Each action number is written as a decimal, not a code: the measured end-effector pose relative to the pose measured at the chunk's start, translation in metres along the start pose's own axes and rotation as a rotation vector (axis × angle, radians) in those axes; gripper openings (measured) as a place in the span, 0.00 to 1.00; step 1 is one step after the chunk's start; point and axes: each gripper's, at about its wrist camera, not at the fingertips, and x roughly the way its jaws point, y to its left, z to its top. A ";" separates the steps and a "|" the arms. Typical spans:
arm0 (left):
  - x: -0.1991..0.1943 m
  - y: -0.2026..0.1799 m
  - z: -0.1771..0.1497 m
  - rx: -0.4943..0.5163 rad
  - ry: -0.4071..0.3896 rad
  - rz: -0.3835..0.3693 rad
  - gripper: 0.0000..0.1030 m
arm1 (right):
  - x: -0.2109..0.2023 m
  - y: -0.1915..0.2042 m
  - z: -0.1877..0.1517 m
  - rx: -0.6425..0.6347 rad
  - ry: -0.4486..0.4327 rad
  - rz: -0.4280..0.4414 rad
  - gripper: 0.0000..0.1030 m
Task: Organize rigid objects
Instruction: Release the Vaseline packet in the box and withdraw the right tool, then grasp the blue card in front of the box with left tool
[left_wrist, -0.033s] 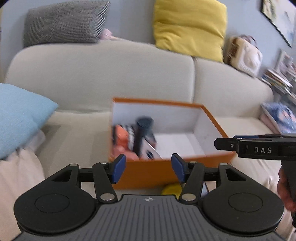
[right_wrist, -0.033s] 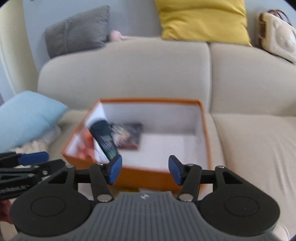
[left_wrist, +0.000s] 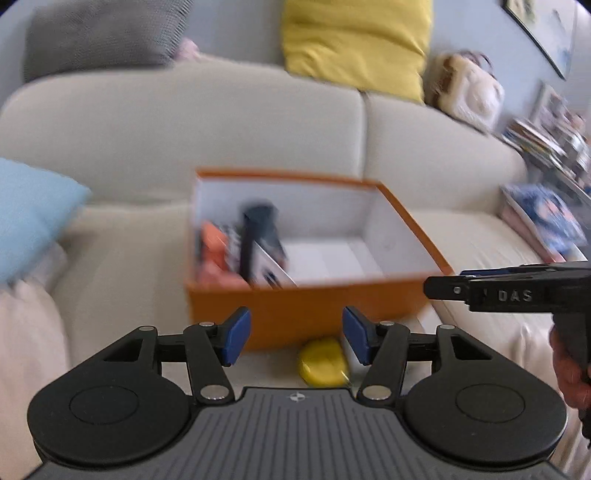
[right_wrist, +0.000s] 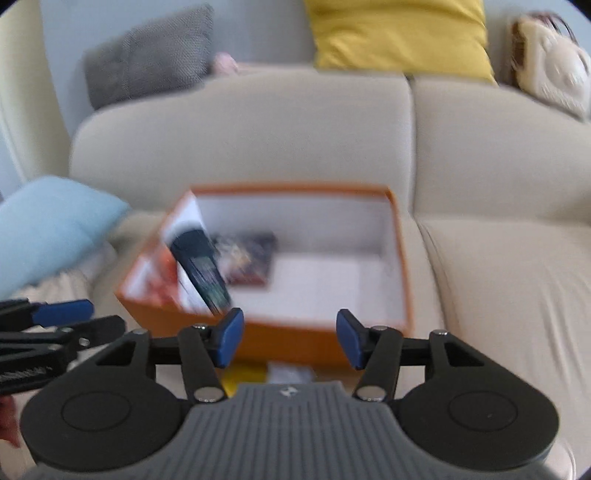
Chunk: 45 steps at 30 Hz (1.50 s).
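From the left wrist camera we see the left gripper (left_wrist: 296, 339) released, its blue pads apart with nothing between them; its jaws have just been opening. Ahead, an orange box (left_wrist: 306, 306) with a white inside sits open on a beige sofa (left_wrist: 184, 122). Packed at the box's left end are a dark upright bottle (left_wrist: 258, 236), something orange (left_wrist: 214, 254) and a white card (left_wrist: 271, 267), all blurred. A small yellow object (left_wrist: 323, 362) lies on the seat just in front of the box. The right gripper (left_wrist: 443, 288) reaches in from the right, beside the box's near right corner, held by a hand (left_wrist: 569, 373). A yellow cushion (left_wrist: 354, 40), a grey cushion (left_wrist: 103, 33) and a blue cushion (left_wrist: 29, 218) lie around the sofa.

From the right wrist camera we see the right gripper (right_wrist: 290, 338) released and empty; its jaws have just been opening. The same box (right_wrist: 321, 343) lies ahead, the dark bottle (right_wrist: 201, 269) leaning at its left end, a dark booklet (right_wrist: 251, 258) flat on its floor. The left gripper (right_wrist: 74, 317) shows at the left edge
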 end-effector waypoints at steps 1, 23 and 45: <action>0.005 -0.007 -0.006 0.022 0.031 -0.017 0.65 | 0.002 -0.009 -0.008 0.022 0.031 -0.008 0.56; 0.111 -0.095 -0.065 0.616 0.372 -0.269 0.67 | 0.044 -0.055 -0.077 0.068 0.315 0.004 0.39; 0.109 -0.111 -0.079 0.537 0.466 -0.316 0.27 | 0.060 -0.062 -0.078 0.078 0.312 0.017 0.35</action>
